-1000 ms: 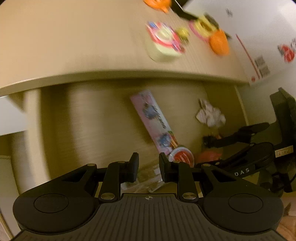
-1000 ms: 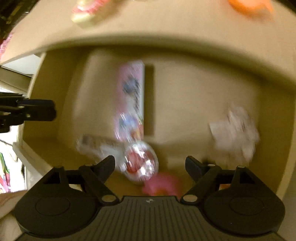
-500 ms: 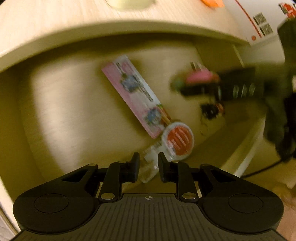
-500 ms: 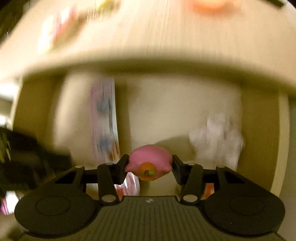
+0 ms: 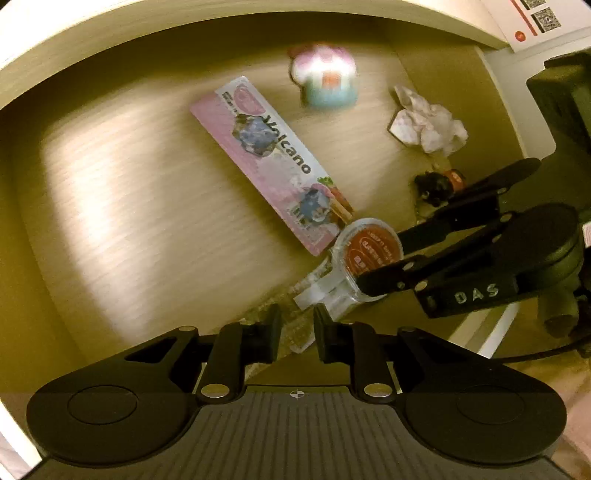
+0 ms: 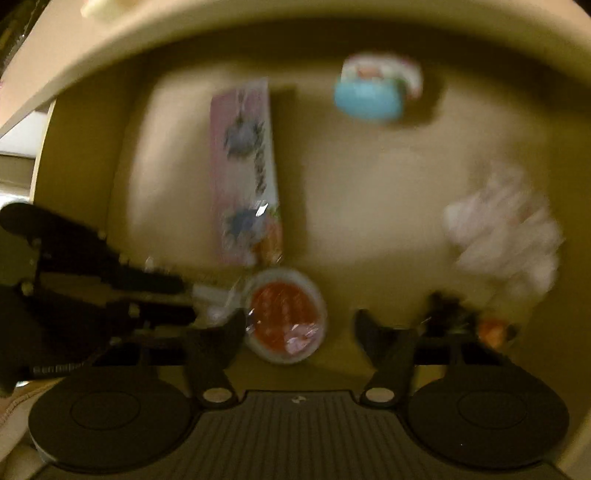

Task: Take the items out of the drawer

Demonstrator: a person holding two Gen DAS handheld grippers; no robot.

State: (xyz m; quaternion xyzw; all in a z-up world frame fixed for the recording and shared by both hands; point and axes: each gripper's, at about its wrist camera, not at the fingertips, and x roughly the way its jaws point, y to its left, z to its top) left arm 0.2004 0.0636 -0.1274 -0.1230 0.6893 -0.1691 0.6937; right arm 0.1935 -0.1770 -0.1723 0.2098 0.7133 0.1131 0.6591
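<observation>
The open wooden drawer (image 5: 129, 192) (image 6: 369, 206) holds a long pink "Volcano" box (image 5: 273, 158) (image 6: 243, 173) and a red-lidded clear cup (image 5: 369, 251) (image 6: 284, 314). Beside the cup lies a clear wrapper (image 5: 310, 291) (image 6: 214, 295), and at the back a blurred pink, white and blue item (image 5: 325, 81) (image 6: 373, 88). My right gripper (image 6: 299, 325) (image 5: 380, 258) is open and empty, its fingers either side of the cup. My left gripper (image 5: 297, 328) (image 6: 188, 299) is shut to a narrow slit just short of the wrapper, holding nothing.
Crumpled white paper (image 5: 428, 125) (image 6: 506, 236) and a small black and orange thing (image 5: 436, 184) (image 6: 461, 317) lie at the drawer's right side. The desk top's edge (image 5: 221, 11) overhangs the drawer's back. A white sheet with printed codes (image 5: 535, 22) is at upper right.
My right gripper closed on a pink round item half a second ago; now it is open and empty over the cup. A pink and blue item has appeared at the drawer's back. Both grippers moved in closer.
</observation>
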